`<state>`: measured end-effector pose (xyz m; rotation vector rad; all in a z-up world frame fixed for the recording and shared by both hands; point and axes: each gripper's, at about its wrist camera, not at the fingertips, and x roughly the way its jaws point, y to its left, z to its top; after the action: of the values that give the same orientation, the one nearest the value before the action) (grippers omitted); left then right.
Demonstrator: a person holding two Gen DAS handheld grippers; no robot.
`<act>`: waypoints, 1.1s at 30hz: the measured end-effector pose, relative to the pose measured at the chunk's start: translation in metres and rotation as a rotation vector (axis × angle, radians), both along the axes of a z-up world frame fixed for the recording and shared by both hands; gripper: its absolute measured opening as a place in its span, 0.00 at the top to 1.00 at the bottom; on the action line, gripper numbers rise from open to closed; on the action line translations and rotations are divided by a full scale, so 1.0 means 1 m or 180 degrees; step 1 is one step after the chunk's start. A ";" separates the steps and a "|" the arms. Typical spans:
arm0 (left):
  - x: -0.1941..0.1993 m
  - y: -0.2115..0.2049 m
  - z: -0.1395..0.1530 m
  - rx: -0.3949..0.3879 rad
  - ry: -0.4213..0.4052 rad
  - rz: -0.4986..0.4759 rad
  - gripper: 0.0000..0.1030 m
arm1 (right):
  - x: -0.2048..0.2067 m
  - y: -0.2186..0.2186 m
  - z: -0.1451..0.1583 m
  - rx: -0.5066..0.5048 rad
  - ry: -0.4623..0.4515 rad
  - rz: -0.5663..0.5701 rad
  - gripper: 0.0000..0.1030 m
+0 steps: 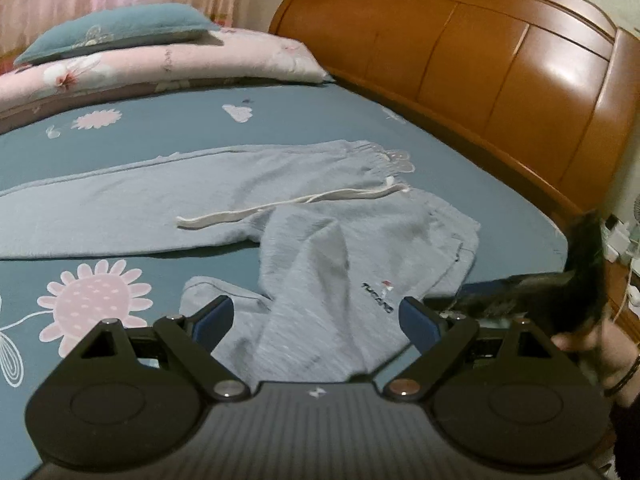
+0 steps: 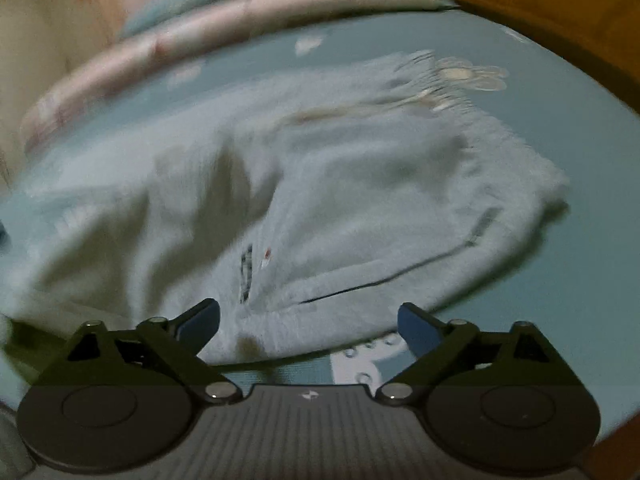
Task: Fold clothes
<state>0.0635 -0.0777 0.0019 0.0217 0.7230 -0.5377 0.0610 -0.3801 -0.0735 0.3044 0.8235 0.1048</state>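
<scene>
While both grippers stand wide apart with nothing between their pads, a pair of light grey sweatpants (image 1: 312, 240) lies on the teal flowered bedsheet (image 1: 120, 124). One leg stretches flat toward the left, and the other is bunched and folded toward the near side, its small dark logo facing up. A white drawstring (image 1: 280, 204) trails across the far leg from the gathered waistband on the right. The left gripper (image 1: 316, 316) hovers over the near, crumpled leg, not pressing on it. The right gripper (image 2: 310, 320) hangs above the near edge of the sweatpants beside the pocket slit; this view is blurred. Along the far left lies a pink quilt (image 1: 168, 64) with a teal pillow (image 1: 120, 28) on it, and a wooden headboard (image 1: 480, 60) runs along the right.
</scene>
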 end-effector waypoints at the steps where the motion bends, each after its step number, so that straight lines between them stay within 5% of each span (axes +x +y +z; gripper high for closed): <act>1: -0.004 -0.002 0.000 -0.0011 -0.0013 -0.0022 0.13 | -0.009 -0.014 0.004 0.0089 -0.0091 -0.0120 0.14; 8: -0.022 -0.017 0.001 0.0031 -0.0179 -0.0166 0.13 | -0.017 -0.097 -0.029 0.0921 -0.0103 -0.0907 0.42; 15: -0.031 -0.020 -0.005 0.0007 -0.0074 -0.0163 0.13 | 0.016 -0.098 -0.046 0.1278 -0.0283 -0.0892 0.43; 17: -0.032 -0.020 -0.006 0.0001 -0.0039 -0.0156 0.13 | 0.021 -0.095 -0.047 0.1220 -0.0299 -0.0893 0.48; 18: -0.033 -0.020 -0.007 -0.0001 -0.0027 -0.0156 0.13 | 0.021 -0.094 -0.046 0.1118 -0.0263 -0.0894 0.59; 19: -0.034 -0.020 -0.007 -0.0001 -0.0028 -0.0163 0.13 | 0.021 -0.093 -0.045 0.1016 -0.0228 -0.0894 0.83; 20: -0.034 -0.020 -0.007 0.0004 -0.0036 -0.0166 0.13 | 0.021 -0.092 -0.045 0.0930 -0.0195 -0.0894 0.89; 26: -0.037 -0.014 -0.008 -0.0007 -0.0048 -0.0199 0.13 | 0.000 -0.102 -0.025 0.0791 -0.0240 -0.0879 0.94; 33: -0.041 -0.001 -0.006 0.0031 -0.0071 -0.0172 0.13 | -0.001 -0.099 -0.020 0.0384 0.0094 -0.0826 0.87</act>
<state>0.0229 -0.0792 -0.0039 0.0564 0.7048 -0.5846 0.0597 -0.4792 -0.0939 0.5246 0.8016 -0.0934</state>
